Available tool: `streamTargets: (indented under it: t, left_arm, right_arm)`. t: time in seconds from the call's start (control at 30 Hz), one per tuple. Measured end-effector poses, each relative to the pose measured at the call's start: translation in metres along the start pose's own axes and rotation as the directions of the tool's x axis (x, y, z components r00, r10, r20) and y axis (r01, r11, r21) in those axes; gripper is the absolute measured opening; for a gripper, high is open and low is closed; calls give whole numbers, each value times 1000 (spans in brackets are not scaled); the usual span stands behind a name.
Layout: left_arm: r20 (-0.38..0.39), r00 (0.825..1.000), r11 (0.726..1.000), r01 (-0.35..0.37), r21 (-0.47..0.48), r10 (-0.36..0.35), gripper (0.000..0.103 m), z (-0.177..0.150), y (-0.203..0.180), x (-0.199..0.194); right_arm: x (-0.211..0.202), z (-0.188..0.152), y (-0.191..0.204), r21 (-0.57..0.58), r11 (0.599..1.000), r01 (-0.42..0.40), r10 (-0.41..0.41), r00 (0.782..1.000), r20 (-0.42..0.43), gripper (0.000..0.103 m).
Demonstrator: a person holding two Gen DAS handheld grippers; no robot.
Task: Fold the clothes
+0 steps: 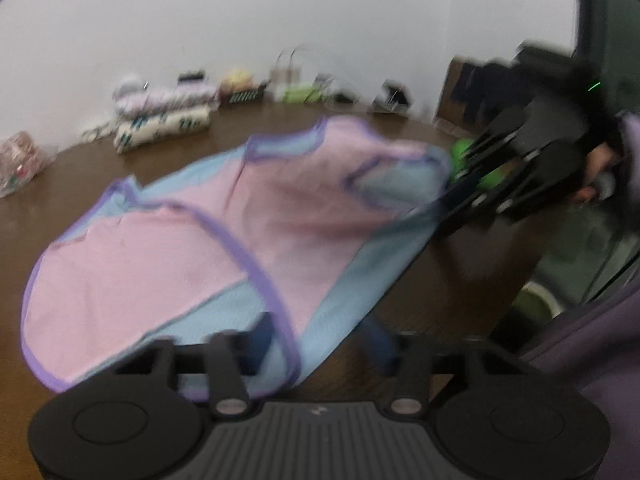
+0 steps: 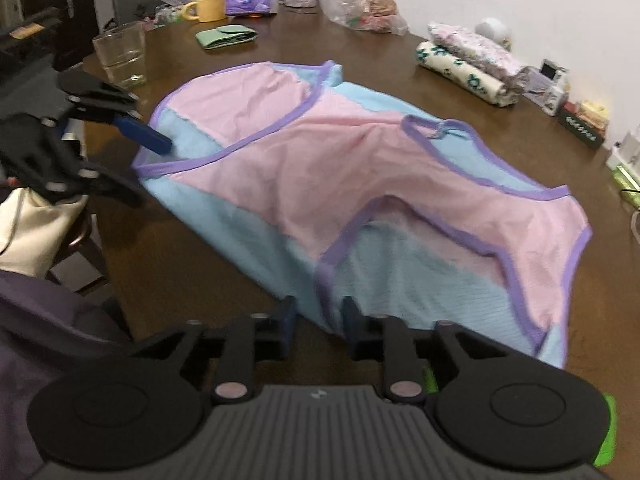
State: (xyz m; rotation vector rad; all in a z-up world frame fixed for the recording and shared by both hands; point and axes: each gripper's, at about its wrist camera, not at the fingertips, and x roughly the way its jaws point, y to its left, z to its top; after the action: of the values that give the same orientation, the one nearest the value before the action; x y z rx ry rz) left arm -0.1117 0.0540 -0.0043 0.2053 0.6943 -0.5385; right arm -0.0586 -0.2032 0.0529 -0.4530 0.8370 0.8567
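**Pink-and-blue garment spread on the table, both grippers at its hem**

Pink and light-blue fabric with purple trim forms a sleeveless garment (image 2: 320, 148) that lies spread across the middle of the brown wooden table (image 2: 240, 48), its blue hem reaching the near edge.

Along the far edge, a row of clutter is seen: a yellow mug (image 2: 210, 8), a purple tissue pack (image 2: 250, 2), a crumpled clear plastic bag (image 2: 368, 10) and a stack of folded patterned cloths (image 2: 468, 66). A flat green pouch (image 2: 226, 36) lies nearer, and a clear glass tumbler (image 2: 120, 56) stands by the left edge, just beyond the left gripper (image 2: 148, 160). Nothing lies on the garment itself.

The right gripper (image 2: 319, 312) is set at the near hem, its jaws slightly apart with blue fabric in the gap. The left gripper's jaws are likewise parted, with the purple-trimmed hem between them; no clamping is visible.

In the left wrist view, heavily blurred, the garment (image 1: 200, 240) is shown from its other end, with the right gripper (image 1: 460, 176) at the far corner of the cloth and a purple sleeve (image 1: 580, 360) at the right. The mug, pouch and tumbler are shown only in the right wrist view.
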Motion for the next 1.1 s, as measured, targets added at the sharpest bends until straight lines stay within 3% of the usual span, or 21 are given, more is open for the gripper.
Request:
streamTargets:
  t: [0.03, 0.1, 0.23, 0.3, 0.33, 0.37, 0.4, 0.43, 0.47, 0.5, 0.7, 0.83, 0.93, 1.0, 1.07, 1.1]
  left_arm:
    - [-1, 1000, 1000, -10, -8, 10, 12, -2, 2, 0]
    - [-4, 1000, 999, 8, -32, -9, 7, -7, 12, -3]
    - [-1, 1000, 999, 19, -28, -19, 9, -13, 24, -10]
    - [0, 1000, 1000, 12, -16, -12, 23, -15, 29, -12]
    - [1, 1000, 1000, 0, 5, 0, 39, -17, 29, -12]
    - [3, 1000, 1000, -10, 22, 10, 46, -17, 29, -13]
    - [6, 1000, 999, -20, 33, 20, 45, -18, 29, -13]
    - [8, 1000, 999, -23, 26, 23, 35, -18, 30, -13]
    - [8, 1000, 1000, -21, 1, 21, 12, -16, 33, -11]
    - [4, 1000, 999, -24, -26, 24, 3, -14, 38, -9]
    - [-14, 999, 993, 29, -114, -31, 1, 1, 55, -11]
    - [24, 1000, 998, 16, -53, -15, 1, 34, 67, -17]
    - [3, 997, 997, -74, -23, 74, 3, 63, 88, 10]
    - [-26, 991, 991, -133, -19, 133, 13, 78, 103, 32]
    - [-74, 981, 982, -182, -53, 178, 17, 77, 114, 39]
    - [-80, 978, 977, -198, -74, 192, 20, 72, 118, 34]
  right_arm:
    - [0, -1, 3, -7, 1000, -7, 7, 1000, 1, 10]
    - [-2, -6, 9, -16, 1000, -25, 25, 1000, 1, 9]
    - [-7, -11, 13, -12, 998, -59, 59, 998, 6, 7]
    - [-7, -11, 10, 3, 998, -60, 60, 998, 15, 7]
    - [-6, -12, 9, 13, 998, -57, 57, 998, 21, 9]
    - [-6, -12, 7, 24, 998, -52, 51, 998, 27, 9]
    - [-5, -12, 5, 33, 998, -49, 48, 998, 32, 9]
    - [-4, -12, 4, 41, 998, -48, 47, 998, 36, 9]
    - [-3, -11, 2, 49, 998, -48, 46, 998, 39, 9]
    - [-2, -10, 1, 56, 997, -46, 44, 998, 41, 9]
    - [4, 2, -5, 104, 992, -74, 72, 997, 22, 6]
    - [-4, 21, -29, 174, 975, -137, 130, 990, 53, 6]
    - [7, 44, -60, 224, 972, -71, 57, 996, 68, 6]
    - [25, 60, -81, 263, 964, 32, -49, 997, 61, 11]
    - [32, 69, -92, 245, 964, 102, -110, 994, 20, 13]
    - [27, 68, -95, 220, 968, 118, -123, 992, 9, 19]
